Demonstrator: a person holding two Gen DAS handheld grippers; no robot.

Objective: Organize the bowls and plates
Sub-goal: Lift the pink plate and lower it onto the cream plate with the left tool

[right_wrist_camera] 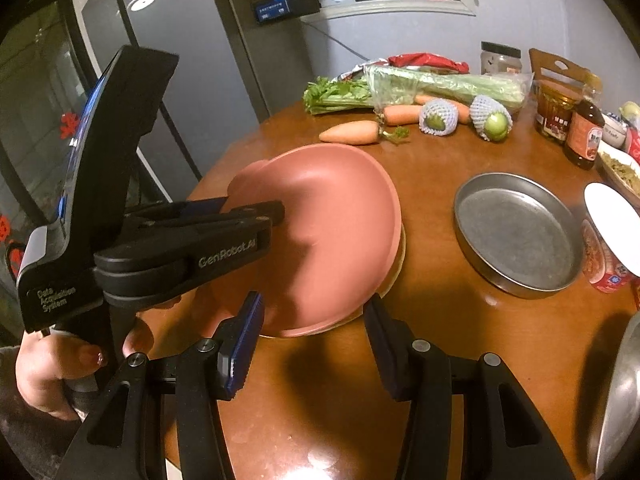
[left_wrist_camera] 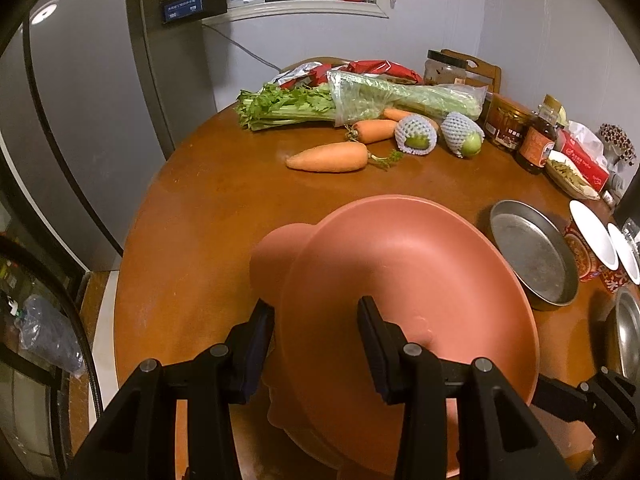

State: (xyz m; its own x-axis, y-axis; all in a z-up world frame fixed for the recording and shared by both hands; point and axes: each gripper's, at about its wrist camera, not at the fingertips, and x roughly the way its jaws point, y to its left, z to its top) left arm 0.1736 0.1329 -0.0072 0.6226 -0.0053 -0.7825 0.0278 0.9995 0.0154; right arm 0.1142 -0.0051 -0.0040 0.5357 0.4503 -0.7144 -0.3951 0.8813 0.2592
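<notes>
Clamping the rim of a pink plate (left_wrist_camera: 400,280), the left gripper (left_wrist_camera: 316,344) holds it tilted near the surface's near edge, one finger under and one over the rim. In the right wrist view the plate seems to sit over another pink dish and a pale rim beneath, so a stack looks begun, though whether it already rests there cannot be told. The right gripper (right_wrist_camera: 314,344) hangs just beside the plate's near rim with its fingers released and nothing between them. Judging by the layout, sorting is at an early stage: a metal pan (right_wrist_camera: 516,232) lies apart toward the right edge, with a white-rimmed bowl (right_wrist_camera: 612,216) beyond it and a steel dish (right_wrist_camera: 620,400) at the near right corner. Open brown surface (right_wrist_camera: 432,160) lies between plate and pan. Further back, carrots (right_wrist_camera: 352,133), netted fruit (right_wrist_camera: 438,118), celery (right_wrist_camera: 400,84) and jars (right_wrist_camera: 554,114) crowd the far edge.
</notes>
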